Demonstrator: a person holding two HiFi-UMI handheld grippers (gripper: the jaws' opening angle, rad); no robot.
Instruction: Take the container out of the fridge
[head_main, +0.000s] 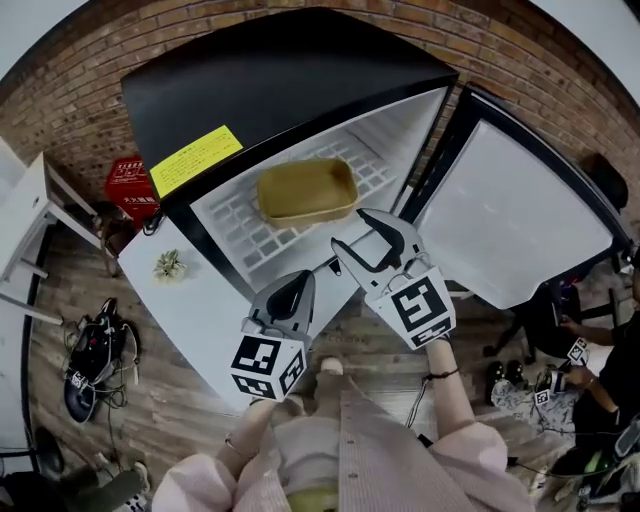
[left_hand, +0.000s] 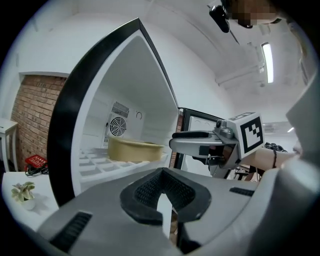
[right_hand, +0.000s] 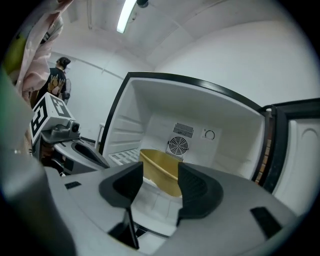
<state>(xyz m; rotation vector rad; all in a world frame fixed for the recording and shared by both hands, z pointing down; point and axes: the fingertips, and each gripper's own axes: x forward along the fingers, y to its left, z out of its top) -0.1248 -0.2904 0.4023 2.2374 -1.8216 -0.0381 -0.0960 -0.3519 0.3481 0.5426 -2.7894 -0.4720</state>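
A shallow yellow container (head_main: 305, 190) sits on the white wire shelf (head_main: 245, 235) inside the open fridge. My right gripper (head_main: 357, 232) is open just in front of the shelf's edge, empty. In the right gripper view the container (right_hand: 162, 170) shows through the gap between the jaws (right_hand: 160, 187), still some way off. My left gripper (head_main: 300, 283) hangs lower, outside the fridge, shut on nothing. The left gripper view has its pads (left_hand: 162, 192) together, the container (left_hand: 135, 149) beyond them and the right gripper (left_hand: 200, 140) to the right.
The fridge door (head_main: 510, 220) stands wide open at the right. A small potted plant (head_main: 168, 265) sits on the white table (head_main: 200, 310) left of the fridge. A red box (head_main: 130, 185) and bags (head_main: 95, 355) lie on the wood floor. A person (head_main: 610, 360) is at the right edge.
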